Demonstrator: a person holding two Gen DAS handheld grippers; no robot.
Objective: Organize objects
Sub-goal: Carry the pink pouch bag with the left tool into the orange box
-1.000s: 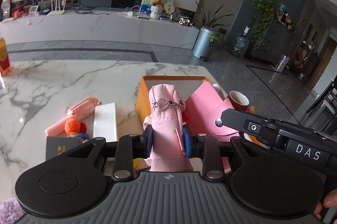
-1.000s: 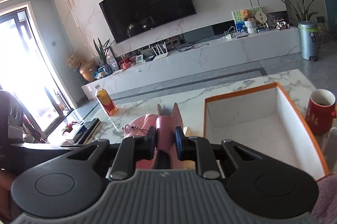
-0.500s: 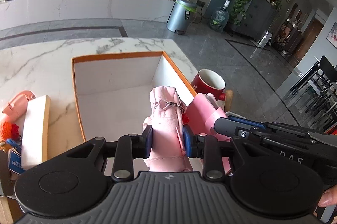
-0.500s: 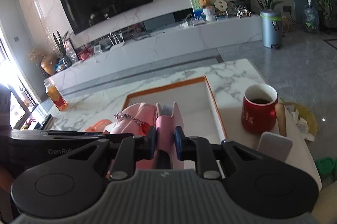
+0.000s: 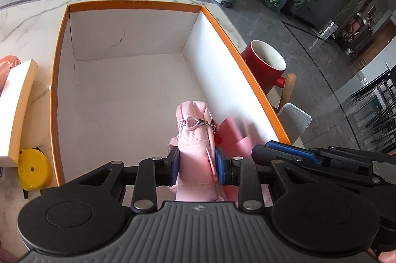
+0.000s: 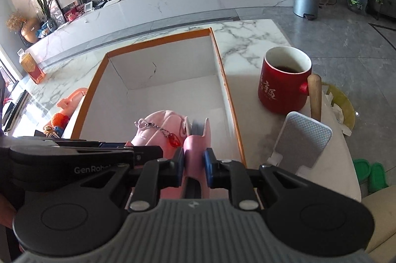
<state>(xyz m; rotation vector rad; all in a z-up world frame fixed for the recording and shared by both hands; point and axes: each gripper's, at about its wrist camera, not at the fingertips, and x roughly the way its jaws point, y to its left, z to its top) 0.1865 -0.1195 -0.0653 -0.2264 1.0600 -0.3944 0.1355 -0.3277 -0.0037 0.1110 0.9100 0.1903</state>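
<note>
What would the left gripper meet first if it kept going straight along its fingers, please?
Probably the white floor of the orange-rimmed box: the left gripper, shut on the pink pouch, points down into it, though depth is unclear.

Black gripper [image 5: 197, 165], blue-padded fingers [image 5: 221, 167], silver screws.

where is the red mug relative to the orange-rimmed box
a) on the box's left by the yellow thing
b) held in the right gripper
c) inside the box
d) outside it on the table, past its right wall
d: the red mug stands on the marble table outside the right wall of the orange-rimmed box, while the right gripper is shut on a pink wallet.
</note>
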